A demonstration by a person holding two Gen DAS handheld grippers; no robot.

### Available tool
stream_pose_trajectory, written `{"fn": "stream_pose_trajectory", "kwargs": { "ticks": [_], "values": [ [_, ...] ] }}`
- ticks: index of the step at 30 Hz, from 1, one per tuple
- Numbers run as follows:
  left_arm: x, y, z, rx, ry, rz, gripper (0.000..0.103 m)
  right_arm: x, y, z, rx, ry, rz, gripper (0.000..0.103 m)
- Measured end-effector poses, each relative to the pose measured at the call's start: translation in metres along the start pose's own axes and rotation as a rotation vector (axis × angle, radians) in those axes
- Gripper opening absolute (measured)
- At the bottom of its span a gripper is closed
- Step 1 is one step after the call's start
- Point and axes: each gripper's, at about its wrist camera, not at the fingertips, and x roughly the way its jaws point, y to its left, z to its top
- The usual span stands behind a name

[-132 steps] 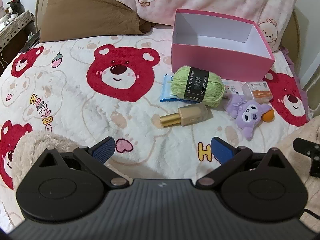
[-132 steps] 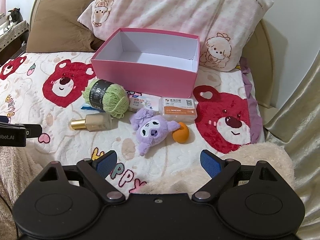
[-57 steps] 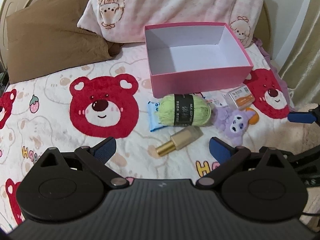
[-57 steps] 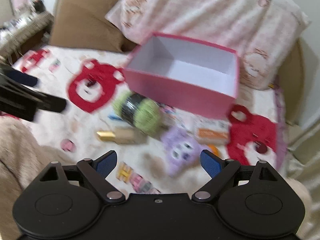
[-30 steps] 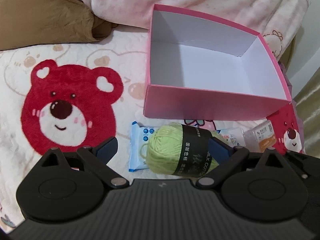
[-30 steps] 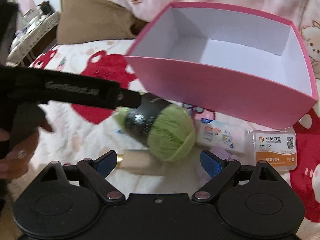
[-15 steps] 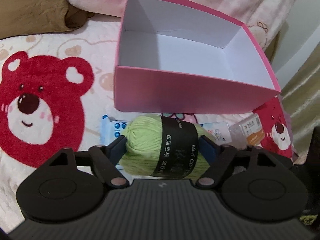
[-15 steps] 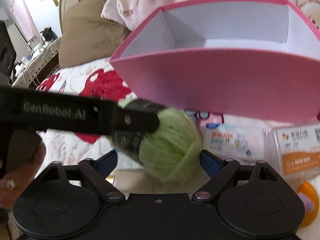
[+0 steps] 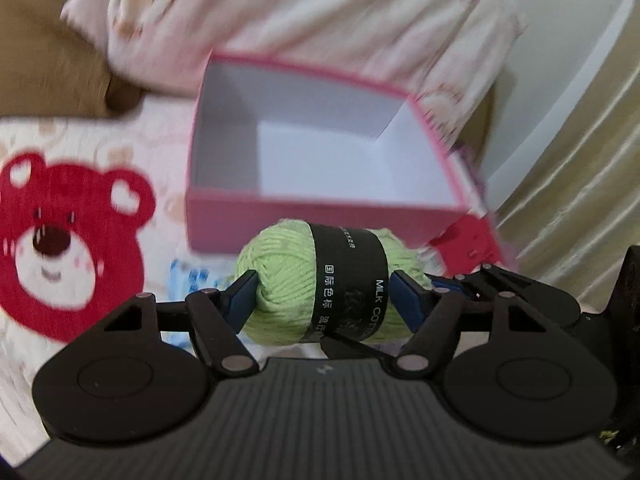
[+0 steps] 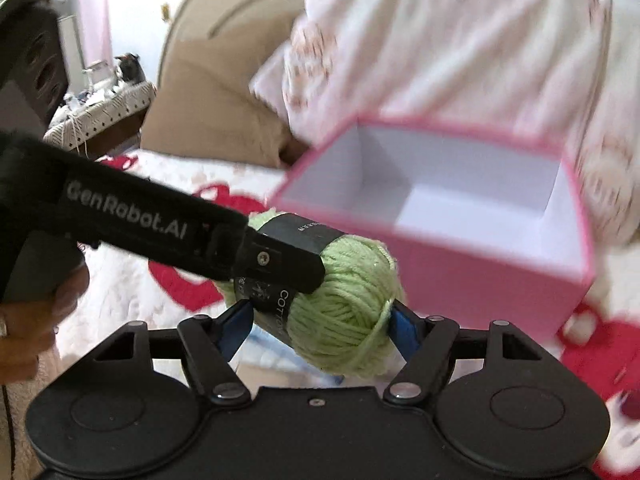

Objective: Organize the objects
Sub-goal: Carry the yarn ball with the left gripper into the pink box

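Note:
A green yarn ball (image 9: 280, 280) with a black label hangs just in front of the open pink box (image 9: 320, 216), lifted off the bedspread. My left gripper (image 9: 324, 298) has its blue pads pressed on the ball's two ends, and its jaws are still closing. In the right wrist view the same yarn ball (image 10: 344, 320) sits between the pads of my right gripper (image 10: 320, 324), whose jaws are also closing and touch it on both sides. The left gripper's finger (image 10: 280, 260) crosses over the ball from the left. The pink box (image 10: 480, 280) is empty, with a white inside.
The bedspread (image 9: 60, 240) has red bear prints. A blue wipes pack (image 9: 192, 280) lies under the ball, blurred. A pink pillow (image 9: 320, 12) and a brown pillow (image 9: 40, 60) stand behind the box, a curtain (image 9: 580, 160) to the right. A person's hand (image 10: 40, 320) holds the left gripper.
Both grippers have closed in on the yarn ball and risen with it off the bed. The box now sits lower and farther in both views, which are blurred by motion.

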Motion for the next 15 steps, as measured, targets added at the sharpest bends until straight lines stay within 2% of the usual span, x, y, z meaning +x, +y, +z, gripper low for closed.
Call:
{"fn": "stream_pose_trajectory", "kwargs": {
  "ticks": [3, 7, 12, 15],
  "values": [
    [-0.017, -0.019, 0.021, 0.045, -0.04, -0.003, 0.07, -0.021, -0.005, 0.019, -0.054, -0.067, -0.015, 0.076],
    [-0.022, -0.044, 0.053, 0.089, -0.052, -0.001, 0.07, -0.035, -0.021, 0.044, -0.105, -0.117, -0.045, 0.076],
    [-0.003, -0.059, 0.093, 0.079, -0.053, -0.001, 0.07, -0.034, -0.053, 0.076, -0.16, -0.121, -0.088, 0.076],
    [0.023, -0.058, 0.114, 0.014, -0.025, -0.006, 0.07, -0.021, -0.078, 0.093, -0.15, -0.096, -0.084, 0.076]
  ]
}}
